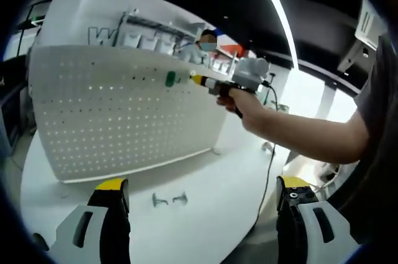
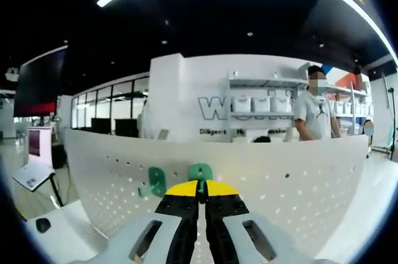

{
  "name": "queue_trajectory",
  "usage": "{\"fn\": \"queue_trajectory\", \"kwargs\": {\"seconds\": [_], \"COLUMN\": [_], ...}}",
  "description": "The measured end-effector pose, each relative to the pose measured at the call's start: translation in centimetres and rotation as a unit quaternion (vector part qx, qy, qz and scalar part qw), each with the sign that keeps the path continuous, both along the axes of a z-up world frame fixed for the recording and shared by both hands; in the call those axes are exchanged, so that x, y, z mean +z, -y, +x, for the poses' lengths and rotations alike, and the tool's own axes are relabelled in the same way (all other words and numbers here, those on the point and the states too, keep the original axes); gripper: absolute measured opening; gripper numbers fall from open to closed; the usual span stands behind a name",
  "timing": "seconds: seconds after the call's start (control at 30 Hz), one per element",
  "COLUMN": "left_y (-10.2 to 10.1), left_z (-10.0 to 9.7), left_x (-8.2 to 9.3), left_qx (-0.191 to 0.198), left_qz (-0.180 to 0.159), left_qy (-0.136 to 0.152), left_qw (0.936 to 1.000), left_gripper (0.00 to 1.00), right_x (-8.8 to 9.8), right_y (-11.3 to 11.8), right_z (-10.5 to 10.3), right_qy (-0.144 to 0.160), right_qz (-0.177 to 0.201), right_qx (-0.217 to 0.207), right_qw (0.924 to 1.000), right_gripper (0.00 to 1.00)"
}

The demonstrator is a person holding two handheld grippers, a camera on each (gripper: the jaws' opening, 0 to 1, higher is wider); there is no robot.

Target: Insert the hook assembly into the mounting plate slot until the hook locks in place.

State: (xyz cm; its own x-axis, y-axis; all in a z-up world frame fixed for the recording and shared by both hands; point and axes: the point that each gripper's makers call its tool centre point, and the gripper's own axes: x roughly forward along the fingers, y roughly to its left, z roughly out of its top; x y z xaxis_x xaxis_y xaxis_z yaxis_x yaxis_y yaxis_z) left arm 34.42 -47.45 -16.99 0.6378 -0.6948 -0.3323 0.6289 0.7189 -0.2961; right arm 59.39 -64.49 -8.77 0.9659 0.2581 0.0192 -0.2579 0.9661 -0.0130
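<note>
Pegboard mounting plate [image 1: 124,115], one white perforated panel, stands upright on the round white bench [image 1: 205,208]. Two green hooks show against its face in the right gripper view: one [image 2: 153,183] already hanging on the plate, the other [image 2: 200,174] pinched at the plate's face between the closed yellow-tipped jaws of the right hand-held gripper [image 2: 199,191]. Two small metal hooks [image 1: 170,199] lie on the bench before the plate. The left hand-held gripper [image 1: 202,192] hovers over the bench, jaws wide, holding nothing.
</note>
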Motion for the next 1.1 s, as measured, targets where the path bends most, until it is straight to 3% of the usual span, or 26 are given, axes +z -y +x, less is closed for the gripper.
{"fn": "queue_trajectory", "kwargs": {"seconds": [0.47, 0.8, 1.1], "left_y": [0.1, -0.2, -0.6], "left_z": [0.4, 0.2, 0.3], "left_x": [-0.2, -0.5, -0.5], "left_qx": [0.008, 0.012, 0.015], "left_qz": [-0.013, -0.020, -0.023], "left_qy": [-0.009, -0.018, -0.020], "left_qw": [0.9998, 0.9996, 0.9994], "left_gripper": [1.00, 0.99, 0.98], "right_x": [-0.4, -0.5, -1.3], "right_y": [-0.5, -0.7, -0.4], "right_z": [0.6, 0.7, 0.8], "right_qy": [0.008, 0.017, 0.008], "right_qz": [0.015, 0.001, 0.000], "right_qx": [-0.021, -0.050, -0.056], "right_qw": [0.9996, 0.9986, 0.9984], "right_gripper": [0.01, 0.00, 0.00]}}
